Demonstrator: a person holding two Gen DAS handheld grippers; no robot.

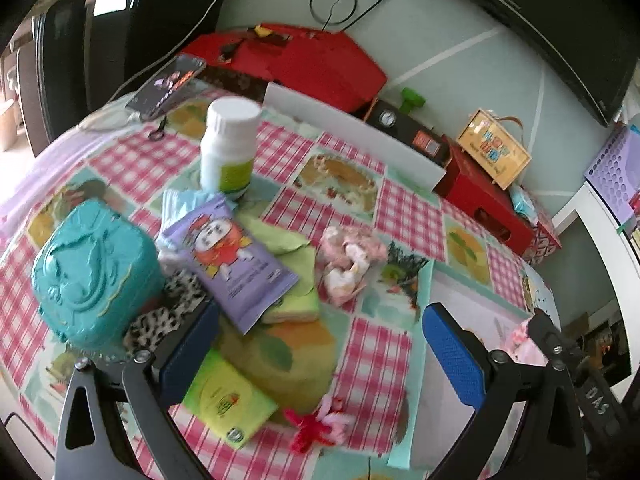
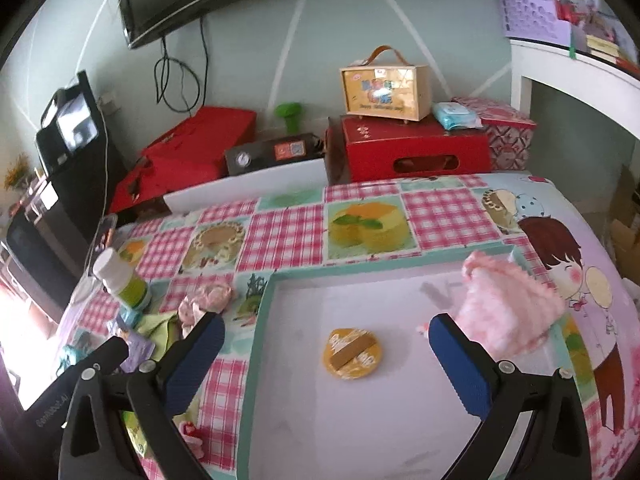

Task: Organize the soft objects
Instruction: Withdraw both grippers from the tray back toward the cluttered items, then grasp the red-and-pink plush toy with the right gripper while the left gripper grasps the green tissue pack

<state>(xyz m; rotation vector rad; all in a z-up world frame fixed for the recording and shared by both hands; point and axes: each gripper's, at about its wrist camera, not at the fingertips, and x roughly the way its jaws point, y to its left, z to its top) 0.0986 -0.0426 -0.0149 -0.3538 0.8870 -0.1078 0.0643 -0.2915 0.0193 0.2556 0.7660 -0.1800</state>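
Left tongs (image 1: 320, 344): spread wide with nothing between the blue pads, hovering over the checked desk (image 1: 372, 368) beside the clutter pile.
Right tongs (image 2: 326, 354): spread wide and empty, hovering above the white tray (image 2: 360, 420).
White tray: shallow, with a teal rim, lying flat on the desk; it serves as the landmark for the rest.
Pink knitted cloth (image 2: 508, 308): soft and fluffy, lying in the far right corner of the tray and draped over its right rim, just beyond the right pad of the right tongs.
Yellow round lid (image 2: 354, 354): flat inside the tray near its middle, with a brown strip across it.
Pink crumpled fabric (image 1: 346, 264): soft bundle on the desk just outside the tray's left rim, near its far corner.
Purple packet (image 1: 232, 256): left of the tray, in the clutter pile, with a cartoon figure printed on it, lying on top of green cloths (image 1: 296, 268).
Leopard-print fabric (image 1: 164, 312): left of the tray, partly under the purple packet and touching the teal box.
Teal box (image 1: 94, 272): embossed lid, at the far left of the pile, well apart from the tray.
White bottle (image 1: 230, 148): upright with a green label, beyond the pile, well left of the tray.
Red fluffy item (image 1: 316, 426): small, on the desk just left of the tray's near edge.
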